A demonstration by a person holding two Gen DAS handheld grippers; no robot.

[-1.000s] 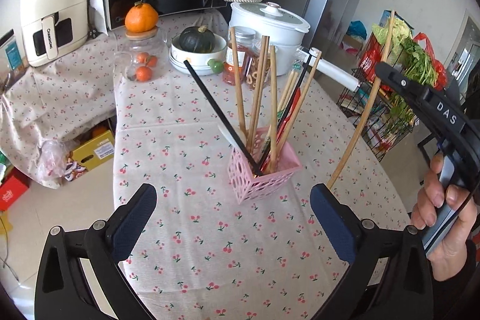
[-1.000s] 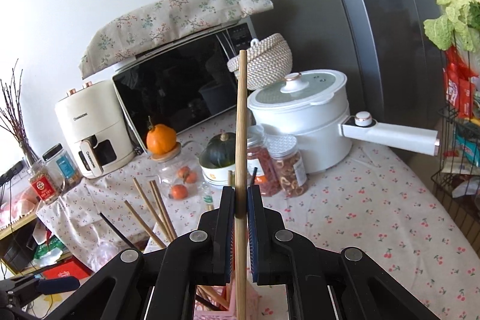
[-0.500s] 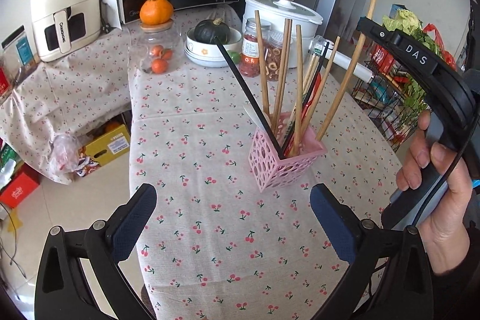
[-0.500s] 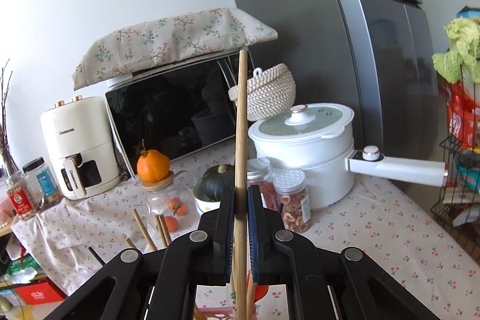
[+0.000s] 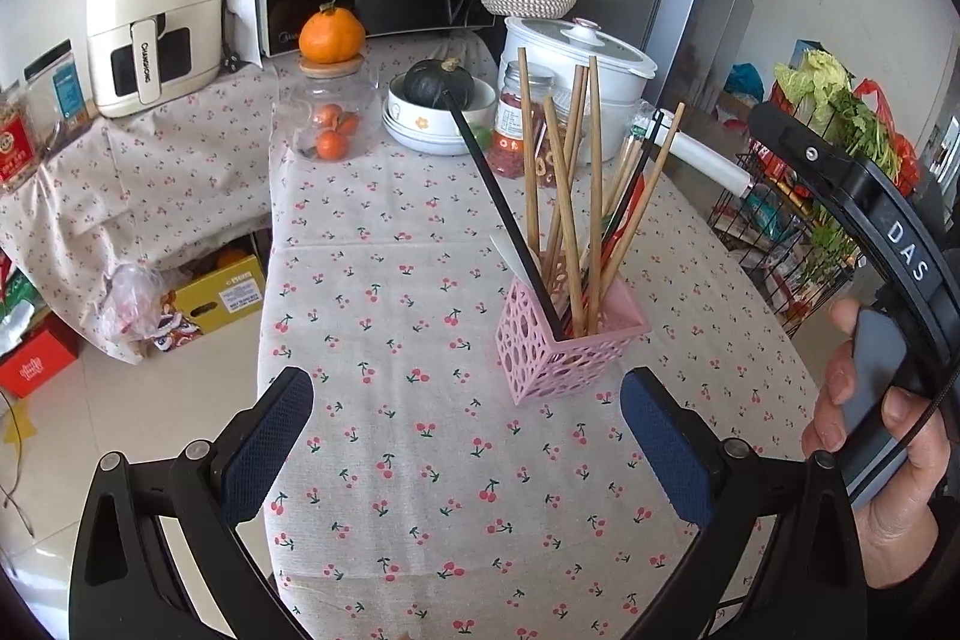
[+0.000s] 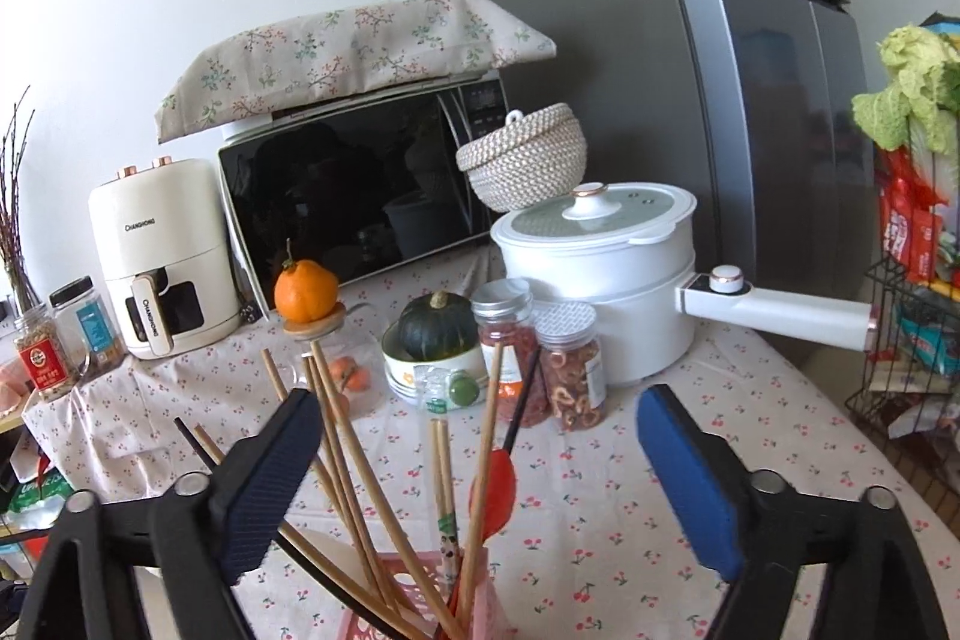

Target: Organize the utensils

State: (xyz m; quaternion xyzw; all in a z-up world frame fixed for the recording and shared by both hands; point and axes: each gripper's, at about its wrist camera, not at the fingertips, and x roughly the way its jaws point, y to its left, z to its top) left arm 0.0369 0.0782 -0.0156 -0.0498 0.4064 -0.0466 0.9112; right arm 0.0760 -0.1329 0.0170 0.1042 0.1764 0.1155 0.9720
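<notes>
My right gripper opening, jaws spread wide, pads pressing on nothing; wooden chopsticks stand loose between them. It hangs just above pink perforated holder on cherry-print tablecloth. Holder carries wooden chopsticks, one black chopstick, red utensil. My left gripper wide open, empty, near side of holder, apart from it. Hand grips right gripper's handle.

Black claw frames, silver screws, dark-blue ribbed pads; right claw lettered "DAS".
</notes>
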